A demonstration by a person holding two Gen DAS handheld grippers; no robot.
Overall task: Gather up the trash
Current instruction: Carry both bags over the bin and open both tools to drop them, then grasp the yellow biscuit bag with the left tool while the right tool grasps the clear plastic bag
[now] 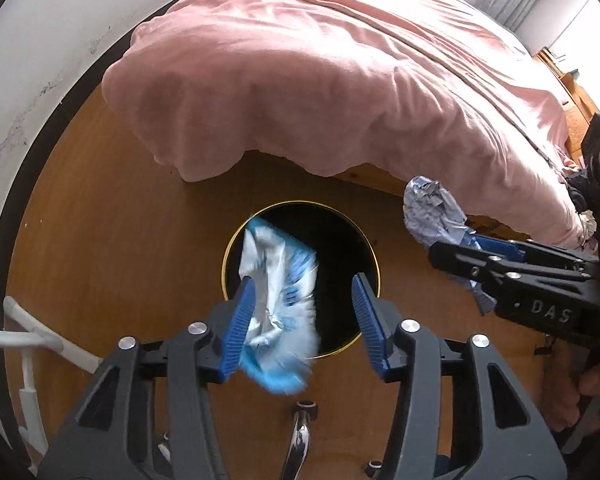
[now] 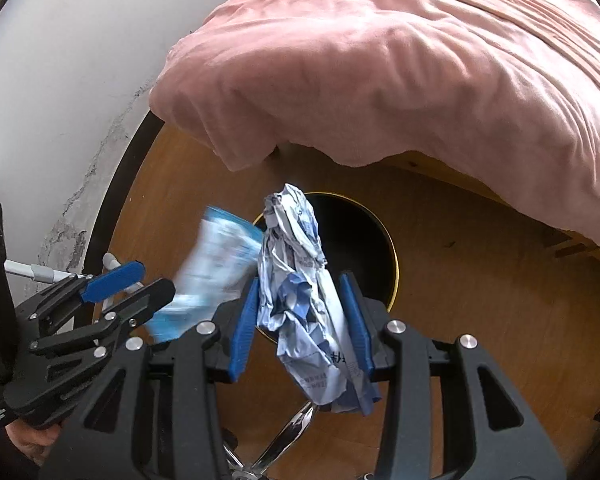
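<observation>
A round black bin with a gold rim [image 1: 342, 240] stands on the wooden floor beside the bed. My left gripper [image 1: 303, 282] hovers over it, jaws apart. A blue and white wrapper [image 1: 276, 300], smeared by motion, hangs loose between them against the left pad. My right gripper [image 2: 300, 282] is shut on a crumpled blue and white paper wad [image 2: 296, 264] above the bin [image 2: 364, 240]. The right wrist view shows the left gripper [image 2: 156, 278] at the left with the blurred wrapper [image 2: 216, 264] beside it. The left wrist view shows the right gripper [image 1: 460, 248] carrying the wad [image 1: 432, 208].
A bed with a pink duvet [image 1: 340, 80] overhangs the floor just behind the bin. A white wall [image 1: 40, 60] curves along the left. White tubing [image 1: 32, 336] stands at the left, and a chrome chair leg [image 1: 300, 436] lies below the grippers. A hand [image 1: 596, 380] grips the right tool.
</observation>
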